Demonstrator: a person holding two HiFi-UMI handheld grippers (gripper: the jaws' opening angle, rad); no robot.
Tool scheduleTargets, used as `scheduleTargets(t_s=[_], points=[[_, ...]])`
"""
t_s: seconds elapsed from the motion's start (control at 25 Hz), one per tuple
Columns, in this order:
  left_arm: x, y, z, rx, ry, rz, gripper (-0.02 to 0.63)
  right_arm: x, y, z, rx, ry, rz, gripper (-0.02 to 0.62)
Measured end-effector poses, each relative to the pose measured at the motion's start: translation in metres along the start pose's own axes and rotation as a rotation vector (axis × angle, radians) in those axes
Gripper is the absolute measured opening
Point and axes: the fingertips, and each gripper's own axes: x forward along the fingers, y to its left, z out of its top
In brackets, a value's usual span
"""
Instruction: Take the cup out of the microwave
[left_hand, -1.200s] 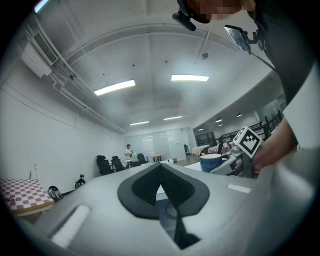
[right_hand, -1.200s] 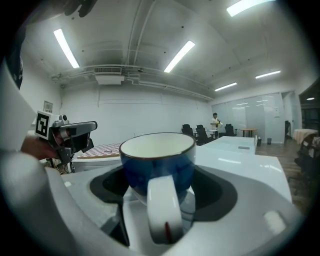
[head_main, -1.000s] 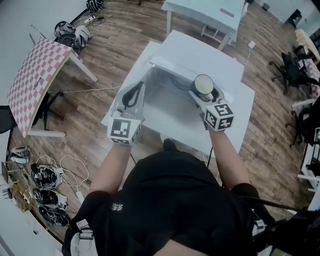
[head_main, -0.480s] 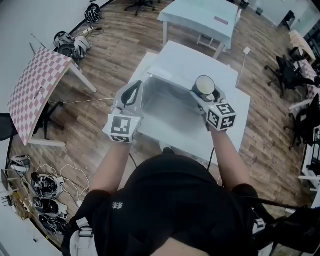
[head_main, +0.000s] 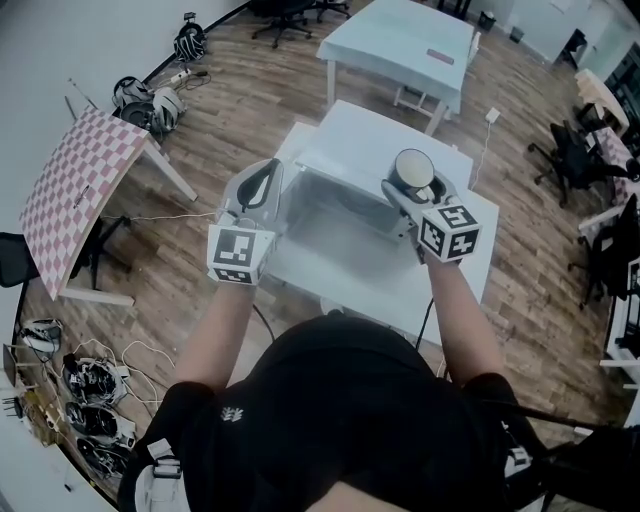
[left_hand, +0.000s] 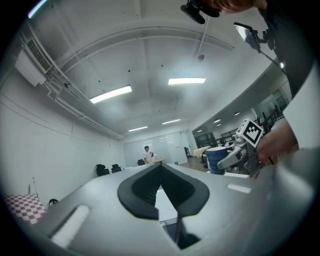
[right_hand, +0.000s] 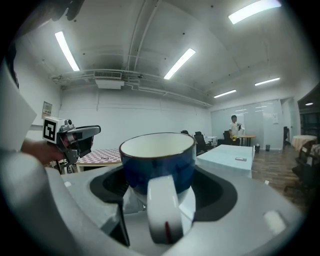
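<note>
Cup (right_hand: 157, 157) looks out – right gripper (right_hand: 157, 197) pinches it upright; left gripper (left_hand: 161, 172) pressed together, empty; next wants a level set-down.

The round ceramic cup (right_hand: 157, 159) is deep blue outside and white inside, its white handle carrying a dark red streak. My pale grey left tool (left_hand: 161, 170) and right tool (right_hand: 159, 176) have black pads and black-and-white square-patterned cubes. The boxy microwave (head_main: 335, 215) and its counter (head_main: 390, 298) are white. Left of the counter I see a brown plank floor (head_main: 230, 110) and a pink-and-white checked board (head_main: 80, 185).
</note>
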Motion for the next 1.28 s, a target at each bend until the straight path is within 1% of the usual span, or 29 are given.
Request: scheduleTargets(t_s=[0.28, 0.4, 0.64, 0.88, 1.28], points=[[0.014, 0.0, 0.009, -0.006, -0.001, -0.005, 0.006, 0.001, -0.019, 0.019, 0.007, -0.014, -0.012, 0.385], [0.018, -0.003, 0.011, -0.005, 0.002, -0.007, 0.007, 0.0, -0.022, 0.019, 0.006, -0.019, -0.014, 0.385], [0.017, 0.0, 0.0, 0.002, 0.04, -0.008, 0.006, 0.002, -0.021, 0.014, -0.021, -0.018, -0.031, 0.385], [0.023, -0.002, -0.002, -0.013, 0.037, -0.004, 0.008, -0.003, -0.031, 0.017, -0.025, -0.033, -0.046, 0.385], [0.03, -0.001, -0.005, -0.024, 0.032, -0.018, 0.006, -0.003, -0.033, 0.02, -0.028, -0.053, -0.056, 0.385]])
